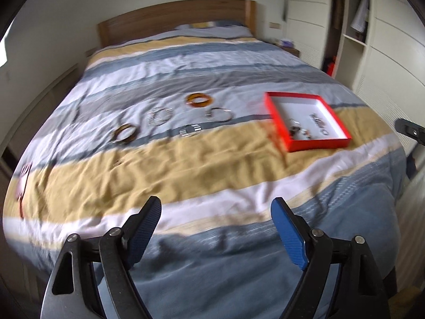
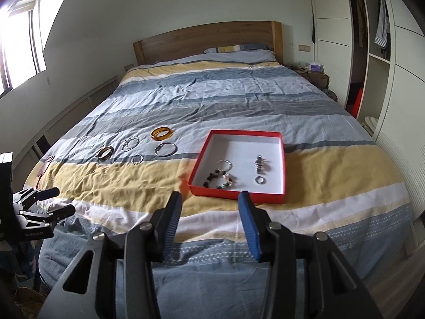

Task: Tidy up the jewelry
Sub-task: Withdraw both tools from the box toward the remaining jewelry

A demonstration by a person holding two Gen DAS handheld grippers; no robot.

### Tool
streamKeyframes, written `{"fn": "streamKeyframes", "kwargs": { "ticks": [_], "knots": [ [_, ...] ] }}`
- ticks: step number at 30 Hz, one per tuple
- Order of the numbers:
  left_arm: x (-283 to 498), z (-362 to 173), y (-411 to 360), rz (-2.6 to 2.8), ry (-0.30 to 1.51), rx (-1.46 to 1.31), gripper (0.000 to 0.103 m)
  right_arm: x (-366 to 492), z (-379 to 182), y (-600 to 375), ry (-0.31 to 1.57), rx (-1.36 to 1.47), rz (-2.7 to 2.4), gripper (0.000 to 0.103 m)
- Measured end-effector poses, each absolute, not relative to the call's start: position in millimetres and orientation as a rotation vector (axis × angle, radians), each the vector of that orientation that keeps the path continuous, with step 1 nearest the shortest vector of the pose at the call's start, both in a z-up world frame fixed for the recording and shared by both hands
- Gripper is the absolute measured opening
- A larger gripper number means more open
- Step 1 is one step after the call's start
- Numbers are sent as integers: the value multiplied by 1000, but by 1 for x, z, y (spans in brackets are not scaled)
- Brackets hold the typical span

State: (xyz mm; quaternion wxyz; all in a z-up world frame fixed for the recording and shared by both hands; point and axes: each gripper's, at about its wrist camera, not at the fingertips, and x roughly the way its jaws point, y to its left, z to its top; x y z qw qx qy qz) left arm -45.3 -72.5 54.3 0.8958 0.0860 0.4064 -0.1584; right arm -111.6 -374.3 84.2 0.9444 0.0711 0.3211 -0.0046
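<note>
You have the box (image 2: pixel 276 143) on the bed (image 2: pixel 239 101), beads (image 2: pixel 220 179) inside; bangles (image 2: pixel 162 134) lie on the cover to its left.

A wide bed with a blue, yellow and white striped duvet (image 2: pixel 239 101) fills the room, its plain wooden headboard (image 2: pixel 207 38) against the far wall. A bright window (image 2: pixel 18 42) sits left; white wardrobe shelving (image 2: pixel 379 61) stands right.

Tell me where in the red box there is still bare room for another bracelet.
In the red box, the far half of the white floor is bare, up to the far wall. The near half is crowded: the beaded bracelets near-left, the metal charm and small ring near-right. Only a narrow bare strip separates those two groups.
</note>
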Motion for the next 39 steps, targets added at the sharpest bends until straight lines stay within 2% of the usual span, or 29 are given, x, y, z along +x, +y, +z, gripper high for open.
{"fn": "streamKeyframes", "kwargs": {
  "ticks": [13,19,39],
  "knots": [
    [-80,44,60,-68,786,4,85,-100,83,-340,682,106,42,46],
    [-92,27,100,36,828,-13,85,-87,75,-335,710,122,56,48],
    [-13,-11,96,92,946,19,85,4,14,-298,890,124,159,48]
  ]
}}
